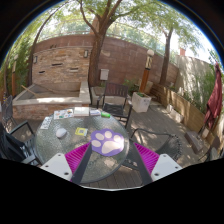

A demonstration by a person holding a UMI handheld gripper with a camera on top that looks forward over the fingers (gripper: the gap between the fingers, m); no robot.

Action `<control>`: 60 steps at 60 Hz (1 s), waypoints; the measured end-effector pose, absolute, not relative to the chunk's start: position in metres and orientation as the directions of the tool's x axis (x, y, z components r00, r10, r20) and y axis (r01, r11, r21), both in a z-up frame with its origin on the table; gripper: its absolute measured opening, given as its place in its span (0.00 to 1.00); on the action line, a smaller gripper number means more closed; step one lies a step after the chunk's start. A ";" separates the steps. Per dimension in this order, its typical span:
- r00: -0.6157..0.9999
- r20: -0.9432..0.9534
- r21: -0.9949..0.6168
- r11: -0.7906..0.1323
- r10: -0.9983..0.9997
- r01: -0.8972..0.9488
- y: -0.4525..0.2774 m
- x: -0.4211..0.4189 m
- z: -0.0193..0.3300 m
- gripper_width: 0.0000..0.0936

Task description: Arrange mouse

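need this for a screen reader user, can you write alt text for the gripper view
The open tongs hover above a round glass patio table, with a white paw-print mouse pad just ahead between the fingers. Beyond the table stand a dark chair, a brick wall and trees.

claw [111,158] cam | faces forward, downward over glass table [60,150] | seemingly raised, far

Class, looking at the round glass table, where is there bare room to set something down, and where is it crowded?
Bare glass lies on the round table between the fingers and below the paw-shaped mouse pad. The far rim is crowded: a mouse, a green item and other small things sit there. The gripper is open, holding nothing.
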State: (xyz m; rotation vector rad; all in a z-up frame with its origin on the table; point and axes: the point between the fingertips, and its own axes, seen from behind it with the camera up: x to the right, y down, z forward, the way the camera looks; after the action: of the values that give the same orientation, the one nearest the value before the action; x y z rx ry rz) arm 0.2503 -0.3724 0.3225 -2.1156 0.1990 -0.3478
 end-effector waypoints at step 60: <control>0.995 -0.008 -0.785 -0.617 0.098 0.055 -0.062 -0.026 0.003 0.90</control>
State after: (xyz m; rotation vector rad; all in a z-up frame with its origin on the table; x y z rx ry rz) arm -0.0262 -0.0621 0.0035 -2.2368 -0.1059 0.0617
